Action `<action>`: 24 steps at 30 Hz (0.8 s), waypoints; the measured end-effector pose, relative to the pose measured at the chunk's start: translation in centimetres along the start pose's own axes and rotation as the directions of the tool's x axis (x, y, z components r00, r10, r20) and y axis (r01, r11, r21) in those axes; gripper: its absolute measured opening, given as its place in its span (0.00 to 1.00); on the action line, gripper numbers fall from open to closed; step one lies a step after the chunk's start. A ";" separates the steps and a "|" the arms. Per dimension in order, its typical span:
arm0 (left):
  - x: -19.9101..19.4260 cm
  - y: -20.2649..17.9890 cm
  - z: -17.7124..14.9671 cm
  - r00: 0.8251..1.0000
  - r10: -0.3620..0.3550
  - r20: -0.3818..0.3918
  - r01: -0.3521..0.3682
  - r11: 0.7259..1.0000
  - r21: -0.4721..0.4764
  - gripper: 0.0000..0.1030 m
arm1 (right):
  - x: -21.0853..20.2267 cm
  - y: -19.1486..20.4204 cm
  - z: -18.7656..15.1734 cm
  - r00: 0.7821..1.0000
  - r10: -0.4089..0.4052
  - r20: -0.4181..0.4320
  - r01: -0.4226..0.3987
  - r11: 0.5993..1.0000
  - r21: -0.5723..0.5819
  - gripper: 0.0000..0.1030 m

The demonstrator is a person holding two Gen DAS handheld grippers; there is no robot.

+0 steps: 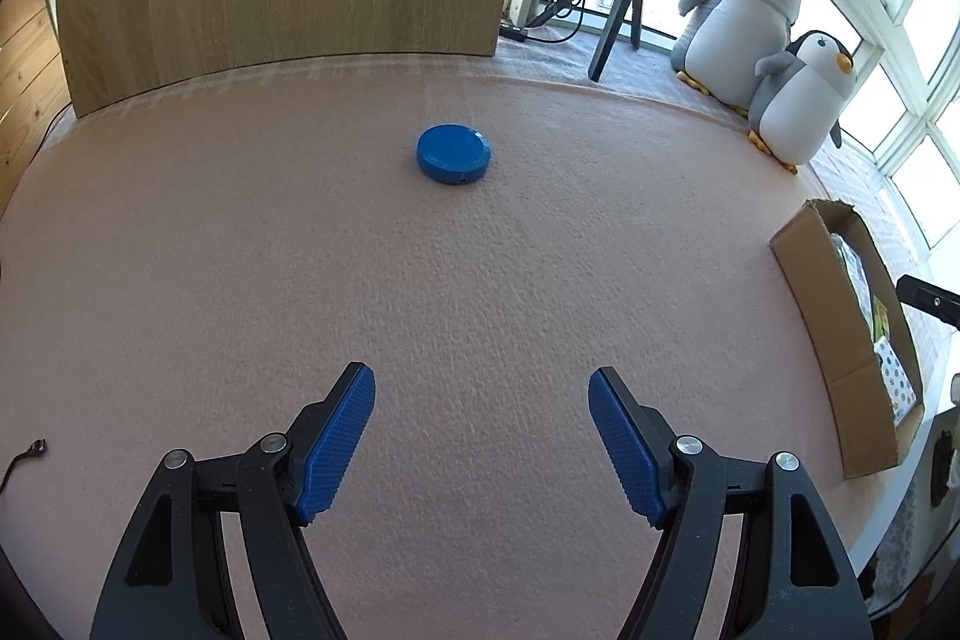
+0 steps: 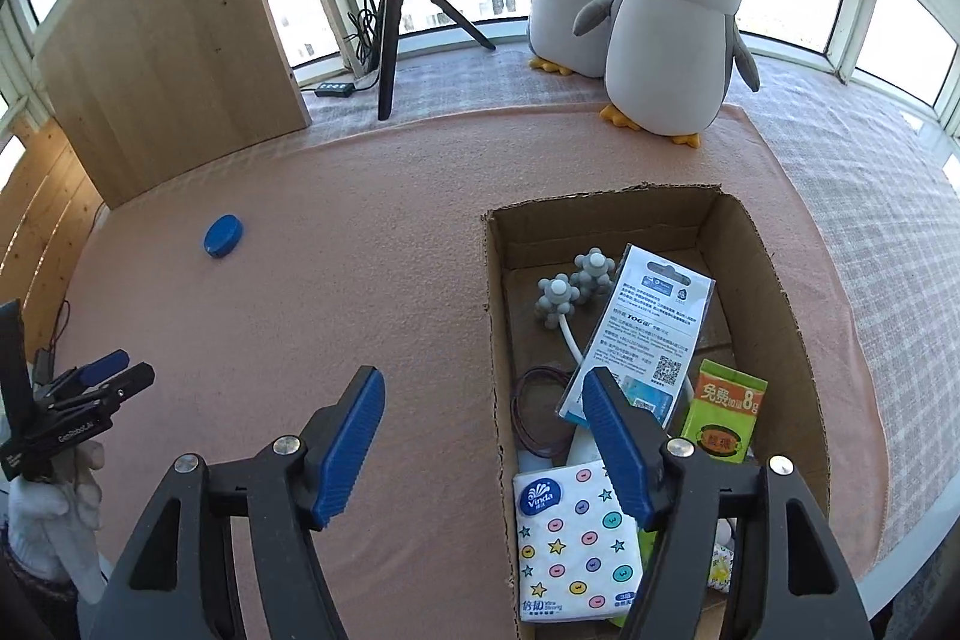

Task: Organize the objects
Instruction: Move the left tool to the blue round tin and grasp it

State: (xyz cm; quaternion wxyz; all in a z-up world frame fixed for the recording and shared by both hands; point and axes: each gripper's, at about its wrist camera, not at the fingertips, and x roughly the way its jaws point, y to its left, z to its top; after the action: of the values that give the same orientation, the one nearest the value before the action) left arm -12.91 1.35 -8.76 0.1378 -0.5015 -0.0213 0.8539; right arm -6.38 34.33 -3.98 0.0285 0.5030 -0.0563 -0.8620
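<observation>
Left wrist view shows the left gripper (image 1: 482, 382) spread and empty, like the right gripper (image 2: 483, 382), with the blue round disc (image 1: 455, 154) lying alone well left of the cardboard box (image 1: 811, 292); being low and flat, the disc may slip from the pads.

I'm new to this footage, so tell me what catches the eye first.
Two plush penguins stand at the far edge of the pink mat, by the window. A lone blue disc lies on the mat ahead of the open left gripper. An open box of small items sits under the right gripper.
</observation>
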 end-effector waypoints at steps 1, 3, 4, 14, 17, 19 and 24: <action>0.1 0.1 0.4 1.000 0.005 0.002 -0.005 1.000 0.001 0.75 | -0.2 0.6 -0.3 1.000 0.006 0.002 -0.006 1.000 -0.005 0.63; 0.5 0.2 1.3 1.000 0.016 0.008 -0.016 1.000 0.006 0.75 | -0.6 1.6 -1.1 1.000 0.018 0.003 -0.018 1.000 -0.009 0.63; 0.7 0.3 1.7 1.000 0.020 0.010 -0.020 1.000 0.007 0.75 | -0.7 2.1 -1.5 1.000 0.026 0.003 -0.026 1.000 -0.010 0.63; 4.7 0.9 6.2 0.999 0.052 0.010 -0.052 0.999 -0.012 0.78 | -1.7 5.5 -5.9 0.999 0.038 -0.024 -0.038 0.999 -0.022 0.64; 5.9 1.0 7.4 0.998 0.056 0.001 -0.056 0.998 -0.016 0.78 | -1.9 6.0 -7.1 0.998 0.050 -0.038 -0.050 0.999 -0.011 0.64; 6.6 0.9 8.3 0.998 0.056 0.000 -0.056 0.998 -0.021 0.78 | -2.2 6.4 -7.7 0.997 0.057 -0.045 -0.057 0.998 -0.007 0.64; 8.5 0.7 10.1 0.998 0.058 -0.012 -0.059 0.998 -0.017 0.78 | -2.6 6.8 -8.7 0.998 0.037 -0.042 -0.037 0.999 -0.010 0.64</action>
State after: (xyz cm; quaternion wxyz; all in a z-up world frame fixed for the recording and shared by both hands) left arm -25.67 3.88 -11.06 0.1086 -0.5081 -0.0130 0.8543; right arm 2.45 27.26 -5.13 0.0481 0.5195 -0.0605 -0.8510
